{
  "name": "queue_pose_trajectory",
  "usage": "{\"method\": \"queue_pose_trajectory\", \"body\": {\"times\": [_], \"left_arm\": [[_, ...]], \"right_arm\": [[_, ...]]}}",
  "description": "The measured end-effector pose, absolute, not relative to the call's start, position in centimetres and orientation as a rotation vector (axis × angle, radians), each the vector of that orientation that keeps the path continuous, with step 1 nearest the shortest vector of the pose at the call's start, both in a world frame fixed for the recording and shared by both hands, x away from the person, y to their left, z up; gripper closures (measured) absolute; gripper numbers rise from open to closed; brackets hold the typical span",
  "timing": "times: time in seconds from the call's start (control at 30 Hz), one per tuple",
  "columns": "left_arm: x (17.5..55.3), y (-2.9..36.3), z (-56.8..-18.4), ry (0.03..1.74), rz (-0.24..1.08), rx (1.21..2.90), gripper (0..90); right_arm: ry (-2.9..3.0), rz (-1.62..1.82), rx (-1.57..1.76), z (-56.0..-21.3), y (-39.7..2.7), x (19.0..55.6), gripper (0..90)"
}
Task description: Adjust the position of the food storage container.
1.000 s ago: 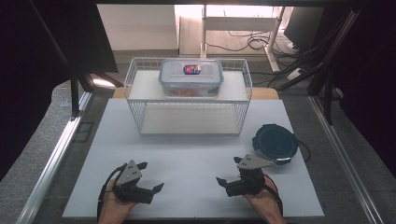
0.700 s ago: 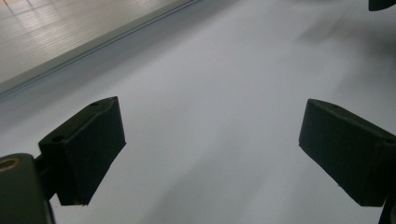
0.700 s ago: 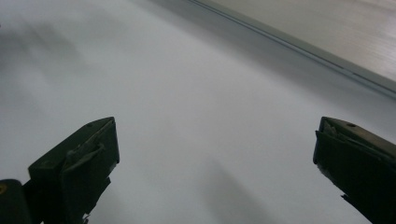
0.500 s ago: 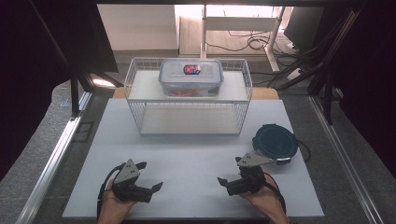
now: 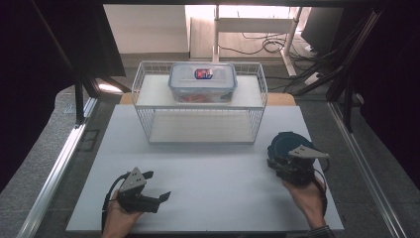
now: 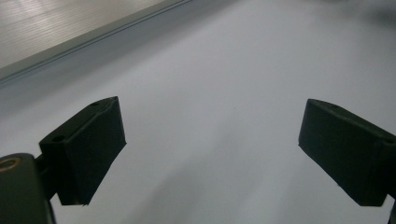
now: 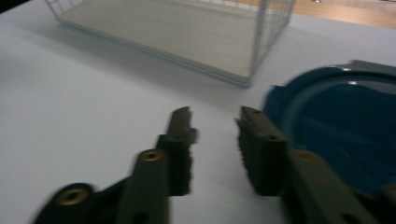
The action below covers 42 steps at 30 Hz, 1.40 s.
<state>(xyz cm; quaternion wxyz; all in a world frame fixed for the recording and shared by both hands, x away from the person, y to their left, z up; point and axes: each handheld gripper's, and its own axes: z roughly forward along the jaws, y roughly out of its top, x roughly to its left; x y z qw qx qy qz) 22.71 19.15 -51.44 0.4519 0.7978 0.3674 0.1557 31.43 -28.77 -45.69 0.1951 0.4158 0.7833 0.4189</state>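
Left tongs [image 5: 157,195] released, low over bare white surface [image 5: 213,188]. Right tongs [image 7: 215,140] released, narrow gap, empty, just beside blue plate [image 7: 345,121] near wire rack [image 5: 198,106].

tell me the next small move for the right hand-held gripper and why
Probably ease the right hand-held gripper sideways onto the rim of the blue plate. Its jaws stand slightly apart with nothing between them, right beside that rim, while the left hand-held gripper rests open over bare table.

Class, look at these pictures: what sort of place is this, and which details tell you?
Probably a lab or workshop recording bench: a white table, dark metal frame posts around it, and loose cables on the floor behind.
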Motion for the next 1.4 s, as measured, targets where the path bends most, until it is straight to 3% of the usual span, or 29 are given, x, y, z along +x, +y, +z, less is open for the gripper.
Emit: {"method": "queue_pose_trajectory", "body": {"times": [0.1,0.13,0.7,1.1,1.17,1.2,1.27,1.4], "left_arm": [[22.8,19.0,-51.6,0.909,0.379,1.982,6.7],[22.8,19.0,-51.6,0.908,0.379,1.988,6.7],[23.1,19.0,-51.8,0.92,0.376,1.993,6.7],[23.2,18.9,-51.9,0.915,0.365,2.003,6.8],[23.2,18.8,-52.0,0.911,0.361,2.007,6.8],[23.2,18.7,-51.9,0.911,0.362,2.01,6.8],[23.1,18.7,-51.8,0.901,0.376,2.014,6.8],[22.9,19.0,-51.7,0.898,0.383,2.011,6.8]], "right_arm": [[2.174,1.101,1.197,-45.4,-30.8,32.6,87.6],[2.162,1.079,1.205,-45.4,-31.2,32.8,89.0],[1.921,0.935,1.467,-45.8,-38.6,37.7,89.4],[1.969,0.929,1.465,-45.6,-37.9,38.1,90.0],[2.169,1.285,1.491,-46.3,-37.6,38.4,90.0],[2.151,1.268,1.434,-46.5,-35.7,38.0,90.0],[2.197,0.865,1.218,-45.0,-32.0,37.4,90.0],[2.184,0.91,1.281,-44.4,-31.0,38.3,89.8]]}}
